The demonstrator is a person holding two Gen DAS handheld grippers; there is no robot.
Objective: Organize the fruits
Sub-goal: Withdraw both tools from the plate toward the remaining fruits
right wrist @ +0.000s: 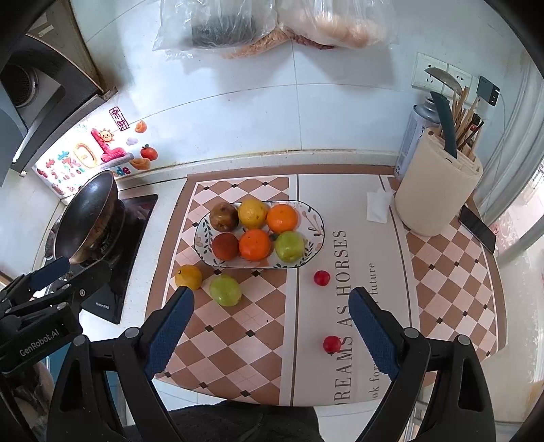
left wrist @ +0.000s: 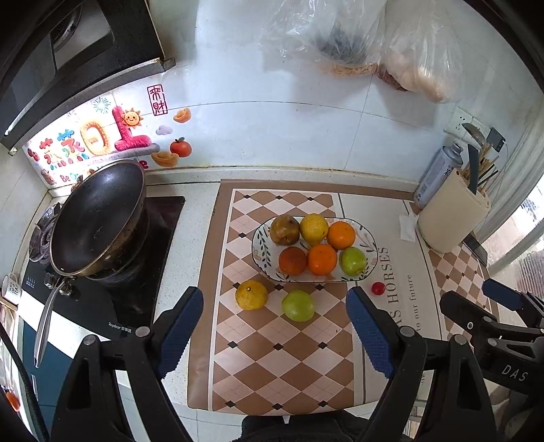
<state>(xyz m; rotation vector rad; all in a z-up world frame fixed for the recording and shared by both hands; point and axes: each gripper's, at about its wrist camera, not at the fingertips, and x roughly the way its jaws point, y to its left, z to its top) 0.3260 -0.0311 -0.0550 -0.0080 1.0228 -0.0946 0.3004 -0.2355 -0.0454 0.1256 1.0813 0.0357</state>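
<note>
An oval patterned plate (left wrist: 263, 253) (right wrist: 314, 222) on the checkered mat holds several fruits: brown, yellow, orange and green ones. On the mat in front of it lie a yellow citrus (left wrist: 251, 294) (right wrist: 188, 276) and a green apple (left wrist: 298, 305) (right wrist: 225, 290). A small red fruit (left wrist: 377, 288) (right wrist: 321, 277) lies right of the plate; a second small red fruit (right wrist: 332, 344) lies nearer me. My left gripper (left wrist: 273, 306) is open and empty, short of the loose fruits. My right gripper (right wrist: 270, 306) is open and empty, above the mat.
A black wok (left wrist: 97, 217) (right wrist: 85, 217) sits on the stove at the left. A cream utensil holder (left wrist: 448, 214) (right wrist: 435, 193) with a knife, a spray can (right wrist: 413, 136), a folded tissue (right wrist: 377, 205) and a phone (right wrist: 477, 227) stand at the right. Plastic bags (right wrist: 272, 23) hang on the tiled wall.
</note>
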